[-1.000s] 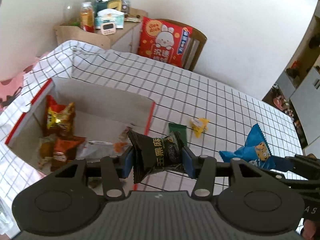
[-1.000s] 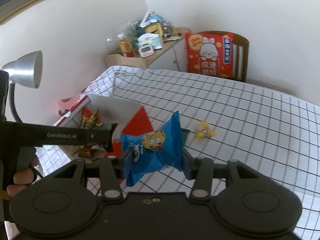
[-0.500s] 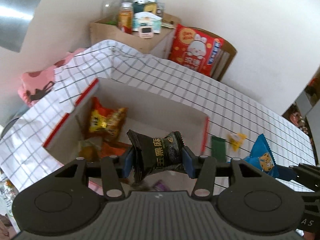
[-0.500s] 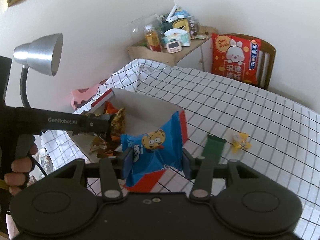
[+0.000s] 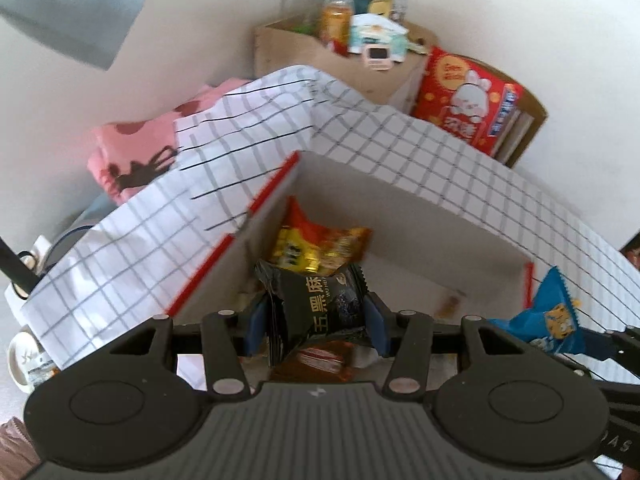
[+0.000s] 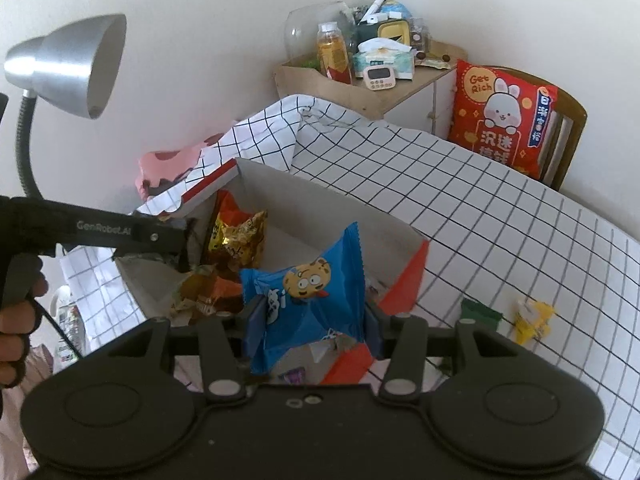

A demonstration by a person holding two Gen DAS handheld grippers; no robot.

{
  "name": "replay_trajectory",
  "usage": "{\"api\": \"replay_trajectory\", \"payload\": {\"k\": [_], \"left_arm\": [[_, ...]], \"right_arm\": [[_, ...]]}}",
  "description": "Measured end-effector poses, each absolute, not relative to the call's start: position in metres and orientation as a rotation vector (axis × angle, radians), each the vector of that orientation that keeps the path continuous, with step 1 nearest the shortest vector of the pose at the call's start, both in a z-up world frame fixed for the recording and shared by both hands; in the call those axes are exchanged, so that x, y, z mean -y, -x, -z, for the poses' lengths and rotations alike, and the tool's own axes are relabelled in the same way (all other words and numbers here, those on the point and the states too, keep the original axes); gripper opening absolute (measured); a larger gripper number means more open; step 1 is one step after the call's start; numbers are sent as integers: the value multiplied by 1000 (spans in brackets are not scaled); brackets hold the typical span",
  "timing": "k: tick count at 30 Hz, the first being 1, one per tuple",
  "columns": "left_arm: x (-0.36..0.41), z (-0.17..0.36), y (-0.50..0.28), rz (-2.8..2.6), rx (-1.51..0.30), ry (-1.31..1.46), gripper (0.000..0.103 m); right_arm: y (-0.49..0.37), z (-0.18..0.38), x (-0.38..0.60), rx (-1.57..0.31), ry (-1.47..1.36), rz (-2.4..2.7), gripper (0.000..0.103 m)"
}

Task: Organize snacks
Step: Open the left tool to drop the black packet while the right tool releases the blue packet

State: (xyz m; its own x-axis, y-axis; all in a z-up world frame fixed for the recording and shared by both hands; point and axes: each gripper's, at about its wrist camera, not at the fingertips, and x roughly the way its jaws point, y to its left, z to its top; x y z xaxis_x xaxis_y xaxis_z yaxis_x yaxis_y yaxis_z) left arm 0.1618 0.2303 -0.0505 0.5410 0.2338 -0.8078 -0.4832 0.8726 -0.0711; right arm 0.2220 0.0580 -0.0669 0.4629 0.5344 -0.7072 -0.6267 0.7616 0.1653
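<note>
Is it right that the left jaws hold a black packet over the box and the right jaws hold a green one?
Not quite: the right gripper holds a blue packet, as the right wrist view shows. The left gripper does hold the black packet over the box.

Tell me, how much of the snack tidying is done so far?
Several packets already lie in the box, among them a yellow packet. In hand: the left gripper holds a black packet and the right gripper a blue packet, both over the box. Left on the table: a green packet and a small yellow one.

black packet point(image 5: 318, 306), blue packet point(image 6: 308, 300), above box point(image 6: 320, 204)
</note>
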Motion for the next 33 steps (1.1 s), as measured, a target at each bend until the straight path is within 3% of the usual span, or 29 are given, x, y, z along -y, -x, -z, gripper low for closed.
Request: {"api": "replay_trajectory", "payload": {"k": [9, 27, 33], "left_arm": [[-266, 81, -178, -487, -992, 337, 51], [-261, 116, -194, -481, -1126, 305, 53], [-260, 113, -192, -472, -1115, 326, 60]], "right_arm": [[-250, 91, -94, -863, 174, -684, 49], [-260, 121, -117, -921, 247, -660, 52], [-257, 120, -115, -907, 247, -646, 65]]}}
